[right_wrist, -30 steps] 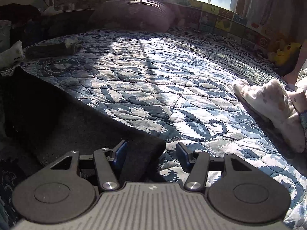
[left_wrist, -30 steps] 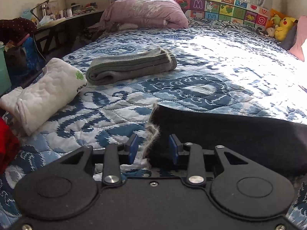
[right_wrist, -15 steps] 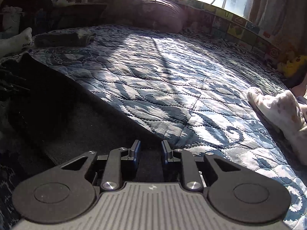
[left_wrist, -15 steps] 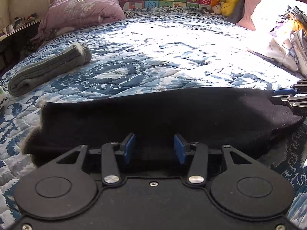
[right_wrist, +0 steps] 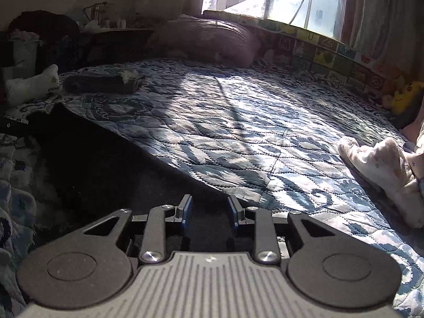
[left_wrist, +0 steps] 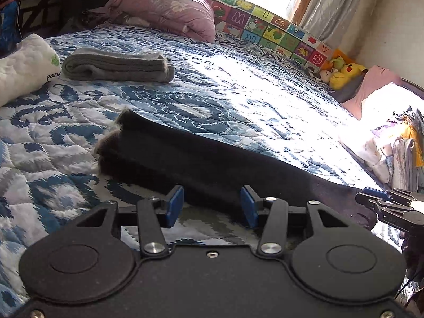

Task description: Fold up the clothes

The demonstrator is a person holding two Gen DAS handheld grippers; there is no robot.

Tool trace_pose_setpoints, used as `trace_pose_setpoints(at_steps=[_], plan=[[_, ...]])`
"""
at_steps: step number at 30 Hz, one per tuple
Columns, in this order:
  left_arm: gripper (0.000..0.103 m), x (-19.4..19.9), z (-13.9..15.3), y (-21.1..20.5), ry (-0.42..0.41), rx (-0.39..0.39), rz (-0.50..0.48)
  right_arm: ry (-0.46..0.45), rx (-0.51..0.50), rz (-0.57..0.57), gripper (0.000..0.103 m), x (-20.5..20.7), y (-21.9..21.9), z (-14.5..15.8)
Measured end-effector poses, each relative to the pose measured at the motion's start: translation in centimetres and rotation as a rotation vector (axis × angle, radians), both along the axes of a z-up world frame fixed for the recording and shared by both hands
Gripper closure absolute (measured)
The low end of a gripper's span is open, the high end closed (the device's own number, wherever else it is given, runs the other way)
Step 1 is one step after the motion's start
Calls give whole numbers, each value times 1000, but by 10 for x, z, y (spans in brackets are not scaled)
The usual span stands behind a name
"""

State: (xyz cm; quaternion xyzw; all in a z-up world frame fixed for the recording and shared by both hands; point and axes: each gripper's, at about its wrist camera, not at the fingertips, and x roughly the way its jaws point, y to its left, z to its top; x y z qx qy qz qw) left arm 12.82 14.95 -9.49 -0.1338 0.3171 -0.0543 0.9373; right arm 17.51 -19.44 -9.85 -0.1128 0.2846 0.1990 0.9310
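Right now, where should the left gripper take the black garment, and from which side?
Take the black garment at its near long edge, coming low from the front. That edge lies flat just ahead of the left gripper, whose fingers stand open.

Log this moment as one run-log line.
step: folding | item: black garment folded long on quilt | left gripper: open, at near edge | right gripper: open, over the other end | done: grey garment

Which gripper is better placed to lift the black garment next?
Probably the right gripper: the black garment lies between its fingers, while the left gripper stands open just short of the edge.
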Motion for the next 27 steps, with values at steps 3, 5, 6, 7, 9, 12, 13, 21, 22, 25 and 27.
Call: trace_pose_setpoints(at_steps=[3,5,6,7,9,12,13,21,22,25,27], plan=[[57,27,9,-24,10,119,-167,41,-53,125,51,14,19,10],[57,48,13,-42,-11,256,-289,45,-109,203,49,25,33,15],[57,59,13,-50,-17,325,-347,47,-137,242,49,31,40,18],[57,70,12,-59,-9,374,-406,51,-162,278,49,38,47,20],[57,91,7,-74,10,439,-520,84,-159,306,49,52,56,18],[57,118,-3,-87,38,475,-656,182,-88,316,49,83,57,8],[57,126,-7,-91,39,490,-677,210,-68,306,49,91,54,2],[98,145,-15,-95,64,481,-815,287,91,309,97,99,32,-10],[99,141,-13,-94,45,482,-811,269,96,314,97,95,30,-8],[100,134,-8,-92,-3,476,-781,226,92,309,98,87,28,-2],[100,136,-10,-92,4,469,-768,218,68,294,98,88,31,-4]])
